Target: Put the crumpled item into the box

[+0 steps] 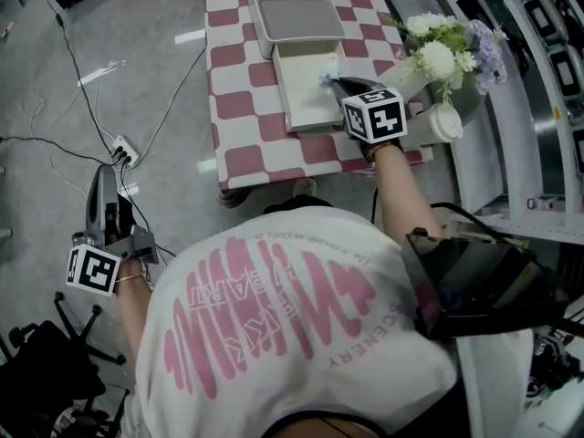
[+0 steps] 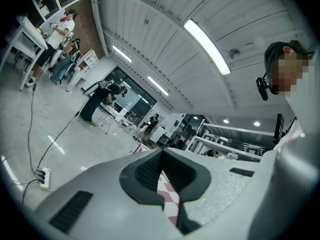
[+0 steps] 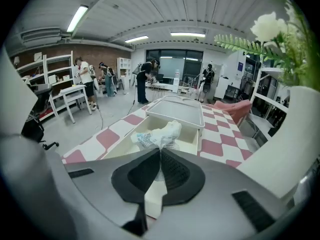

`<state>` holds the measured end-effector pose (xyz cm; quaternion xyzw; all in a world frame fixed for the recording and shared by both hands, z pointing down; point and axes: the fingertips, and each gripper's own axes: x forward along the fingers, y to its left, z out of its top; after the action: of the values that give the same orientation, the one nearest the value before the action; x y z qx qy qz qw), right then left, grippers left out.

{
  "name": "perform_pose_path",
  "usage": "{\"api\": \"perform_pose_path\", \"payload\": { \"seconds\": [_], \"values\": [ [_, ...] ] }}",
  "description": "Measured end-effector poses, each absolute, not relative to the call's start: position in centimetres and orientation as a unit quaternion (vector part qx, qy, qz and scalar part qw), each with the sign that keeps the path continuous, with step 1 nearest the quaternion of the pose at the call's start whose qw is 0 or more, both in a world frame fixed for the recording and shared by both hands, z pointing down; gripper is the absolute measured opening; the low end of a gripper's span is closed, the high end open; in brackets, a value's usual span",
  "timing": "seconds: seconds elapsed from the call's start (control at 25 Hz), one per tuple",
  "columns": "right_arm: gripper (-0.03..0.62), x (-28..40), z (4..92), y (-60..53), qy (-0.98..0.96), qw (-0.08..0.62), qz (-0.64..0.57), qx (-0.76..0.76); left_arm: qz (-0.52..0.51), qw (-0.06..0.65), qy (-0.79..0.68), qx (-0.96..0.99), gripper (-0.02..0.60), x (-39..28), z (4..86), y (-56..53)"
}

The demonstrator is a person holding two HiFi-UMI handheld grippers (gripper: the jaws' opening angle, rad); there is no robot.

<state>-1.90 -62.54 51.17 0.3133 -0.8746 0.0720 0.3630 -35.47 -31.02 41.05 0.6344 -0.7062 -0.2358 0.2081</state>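
Right gripper (image 3: 160, 153): jaws pinched tight on lower edge of crumpled item (image 3: 161, 133). Wad sticks out at 12 o'clock, hanging over open box (image 3: 189, 140). Lid (image 3: 176, 110) flipped back, 12 o'clock of box. Left gripper (image 2: 161, 156): jaws together, empty, well apart from checkered table (image 1: 233, 108). Pickup and carry look done; lowering and release left.

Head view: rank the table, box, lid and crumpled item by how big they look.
1. table, clearly largest
2. box and lid: about alike, so not ranked against each other
3. crumpled item, smallest
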Motion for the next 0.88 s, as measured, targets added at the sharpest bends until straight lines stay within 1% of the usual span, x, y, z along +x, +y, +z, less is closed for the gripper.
{"api": "perform_pose_path", "payload": {
  "seconds": [0.2,0.48,0.88],
  "values": [
    [0.011,-2.4,51.3,-63.2,-0.879,0.361,0.073,0.304,-0.229,0.203,-0.715,0.629,0.008,-34.9,40.9,-31.3],
    [0.011,-2.7,52.6,-63.3,-0.871,0.395,0.039,0.289,-0.227,0.202,-0.725,0.618,0.008,-34.7,41.0,-30.8],
    [0.011,-2.8,54.3,-63.3,-0.867,0.411,0.058,0.275,-0.224,0.209,-0.731,0.61,0.008,-34.6,41.8,-30.1]
  ]
}}
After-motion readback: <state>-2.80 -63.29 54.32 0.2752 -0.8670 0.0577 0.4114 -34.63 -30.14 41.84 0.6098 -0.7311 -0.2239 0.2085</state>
